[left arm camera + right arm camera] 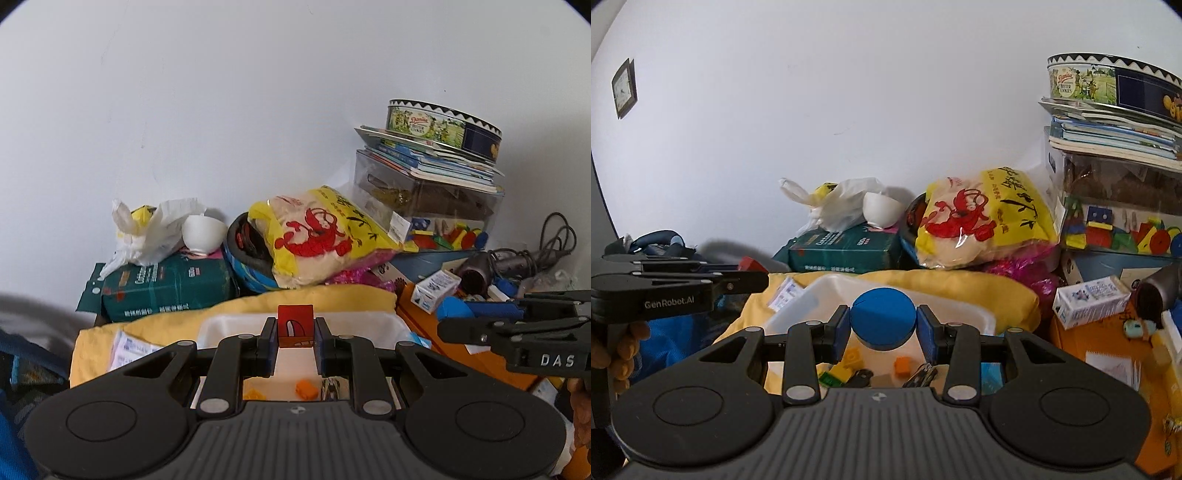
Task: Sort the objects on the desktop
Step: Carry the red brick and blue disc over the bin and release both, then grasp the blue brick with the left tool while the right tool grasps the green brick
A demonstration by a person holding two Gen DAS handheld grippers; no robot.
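My left gripper (295, 328) is shut on a red block (295, 325) with an arch cut-out, held above a white tray (236, 323). My right gripper (883, 325) is shut on a blue round disc (883, 317), held above the same white tray (820, 295). Inside the tray lie small pieces: an orange brick (902, 365), a yellow brick (851, 356), a green brick (827, 378) and a dark tool (921, 373). The right gripper shows from the side in the left wrist view (443, 325), and the left gripper in the right wrist view (764, 280).
The tray rests on a yellow cloth (960, 288). Behind it are a green package (166, 288), a white bowl (203, 232), a yellow bag (321, 236), a clear box of coloured blocks (1126, 229), books and a cookie tin (443, 122). A small carton (1089, 301) and a hair dryer (498, 269) lie at right.
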